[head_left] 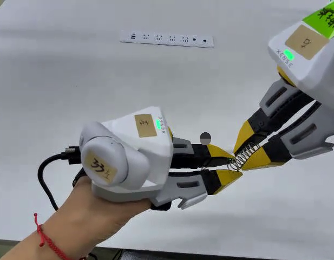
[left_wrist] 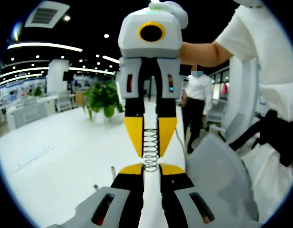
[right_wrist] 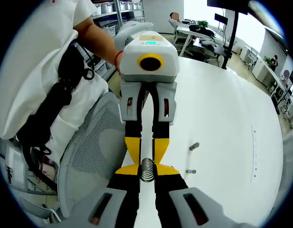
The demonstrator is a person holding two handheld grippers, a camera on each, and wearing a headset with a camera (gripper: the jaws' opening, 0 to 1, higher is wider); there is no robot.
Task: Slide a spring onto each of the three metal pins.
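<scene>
Left gripper (head_left: 234,164), in a hand (head_left: 96,208) above the white table (head_left: 102,65), jaws slightly parted about one end of the spring (head_left: 243,156), grip undeterminable; right gripper (head_left: 240,159), jaws clamped on the airborne spring's sides; beyond, on the table, a metal pin (right_wrist: 194,146), a second pin (right_wrist: 191,171); farthest, power strip (head_left: 167,39).

Silver spring (head_left: 243,156), white table (head_left: 102,81), white left gripper (head_left: 234,164) (yellow-tipped black jaws)
</scene>
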